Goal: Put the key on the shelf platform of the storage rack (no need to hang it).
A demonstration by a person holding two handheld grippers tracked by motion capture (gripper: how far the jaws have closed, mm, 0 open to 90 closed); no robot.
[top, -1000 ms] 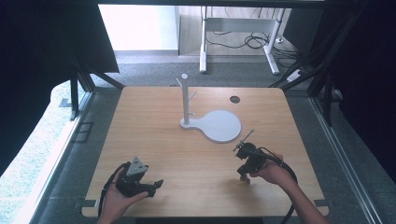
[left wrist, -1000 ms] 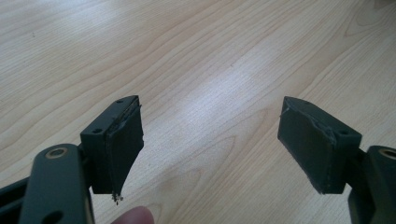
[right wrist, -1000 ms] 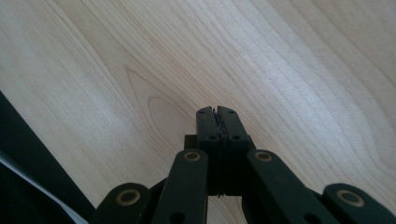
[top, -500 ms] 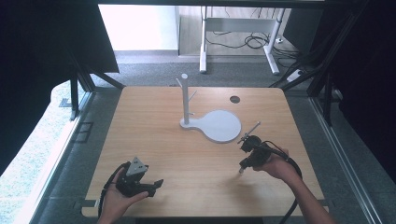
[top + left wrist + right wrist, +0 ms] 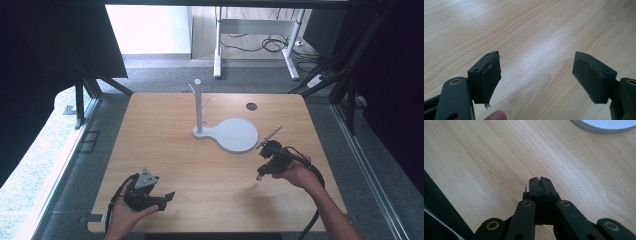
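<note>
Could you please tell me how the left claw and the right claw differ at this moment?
The left claw stands open with bare table between its jaws; the right claw is shut, jaws pressed together, with nothing seen between them. The left sits at the table's near edge, the right beside the white stand's base. Both are black and hand-held.

High view: overhead, facing fwd/down over whole desk (image 5: 165,150). Gripper views: close, low over desk wood; right one shares white stand base (image 5: 604,126) edge w/ high view.

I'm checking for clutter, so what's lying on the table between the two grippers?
Nothing: in the high view, bare wooden table runs from the left gripper to the right gripper.
</note>
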